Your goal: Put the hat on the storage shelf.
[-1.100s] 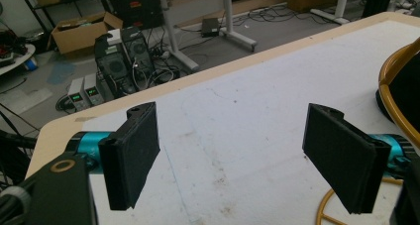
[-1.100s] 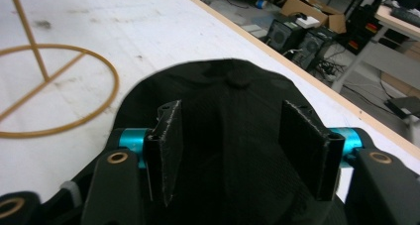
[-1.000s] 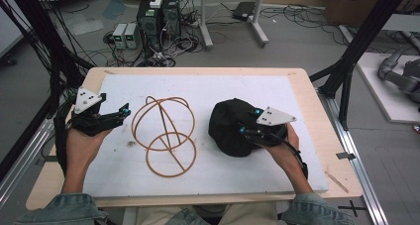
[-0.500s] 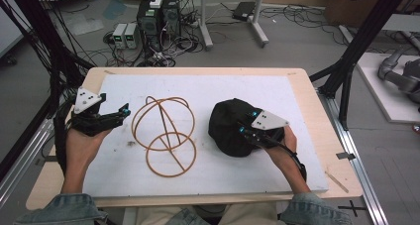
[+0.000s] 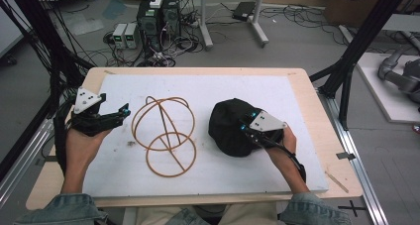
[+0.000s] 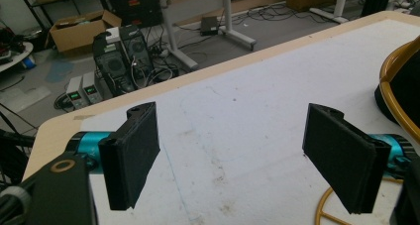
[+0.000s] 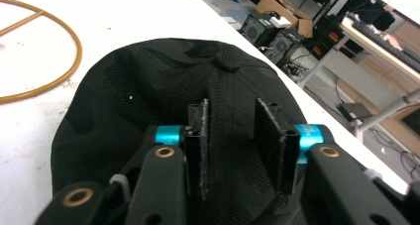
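The desk [image 5: 307, 86] has a light wooden rim, and a white sheet [image 5: 233, 93] covers almost all of its top. The sheet shows some small dark stains near its middle. Two things lie on it. A frame [image 5: 166, 133] of thin brown rings lies left of the middle. A black cap [image 5: 230, 126] lies to the right of the frame, apart from it. On the rim, right of the cap, lies a small wooden stick [image 5: 337, 181].

Computer towers [image 5: 159, 18] on floor beyond table [image 5: 302, 81]; cardboard box [image 6: 81, 30].
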Action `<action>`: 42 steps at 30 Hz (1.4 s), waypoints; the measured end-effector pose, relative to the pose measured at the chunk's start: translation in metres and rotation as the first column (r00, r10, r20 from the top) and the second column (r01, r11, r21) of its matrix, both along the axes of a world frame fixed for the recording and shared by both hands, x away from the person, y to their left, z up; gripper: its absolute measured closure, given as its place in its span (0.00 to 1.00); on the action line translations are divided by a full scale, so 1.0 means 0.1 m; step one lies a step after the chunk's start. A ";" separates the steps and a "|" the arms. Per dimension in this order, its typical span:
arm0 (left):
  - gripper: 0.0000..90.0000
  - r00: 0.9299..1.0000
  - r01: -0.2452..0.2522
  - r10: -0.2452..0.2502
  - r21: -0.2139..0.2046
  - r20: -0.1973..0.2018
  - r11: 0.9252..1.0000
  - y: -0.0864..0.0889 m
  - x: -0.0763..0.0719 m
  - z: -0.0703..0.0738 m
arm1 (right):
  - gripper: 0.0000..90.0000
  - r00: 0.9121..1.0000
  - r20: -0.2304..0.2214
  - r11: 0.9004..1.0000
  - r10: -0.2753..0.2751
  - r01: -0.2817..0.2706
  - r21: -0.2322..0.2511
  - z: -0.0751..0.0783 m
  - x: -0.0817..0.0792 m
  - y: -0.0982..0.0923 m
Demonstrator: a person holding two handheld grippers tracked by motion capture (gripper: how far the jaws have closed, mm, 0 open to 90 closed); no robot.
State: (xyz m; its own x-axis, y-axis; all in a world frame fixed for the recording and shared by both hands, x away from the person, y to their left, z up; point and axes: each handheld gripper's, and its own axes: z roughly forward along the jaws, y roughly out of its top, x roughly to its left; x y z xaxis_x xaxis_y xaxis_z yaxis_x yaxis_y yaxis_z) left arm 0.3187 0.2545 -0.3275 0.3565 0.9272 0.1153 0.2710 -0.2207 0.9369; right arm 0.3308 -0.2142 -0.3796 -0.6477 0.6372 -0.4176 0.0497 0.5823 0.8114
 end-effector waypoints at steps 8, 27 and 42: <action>0.25 1.000 -0.002 0.002 0.000 0.000 1.000 0.00 0.00 0.00 | 0.89 1.000 0.013 1.000 0.010 -0.010 -0.018 0.00 -0.02 0.02; 0.25 1.000 -0.014 0.014 -0.002 0.000 1.000 0.05 -0.01 0.01 | 0.99 0.998 0.053 0.999 -0.042 0.041 0.015 0.11 -0.01 -0.01; 0.25 1.000 -0.023 0.023 -0.012 -0.002 1.000 0.09 -0.01 0.01 | 0.99 0.994 0.072 0.995 -0.087 0.082 0.064 0.31 0.14 0.00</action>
State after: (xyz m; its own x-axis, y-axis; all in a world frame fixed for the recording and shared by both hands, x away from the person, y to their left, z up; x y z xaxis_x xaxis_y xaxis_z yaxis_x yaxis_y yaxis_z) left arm 0.3179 0.2637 -0.3269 0.3350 0.9365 0.1031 0.2778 -0.2028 0.9390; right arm 0.3447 -0.2138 -0.3483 -0.5590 0.7143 -0.4210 0.0351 0.5276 0.8488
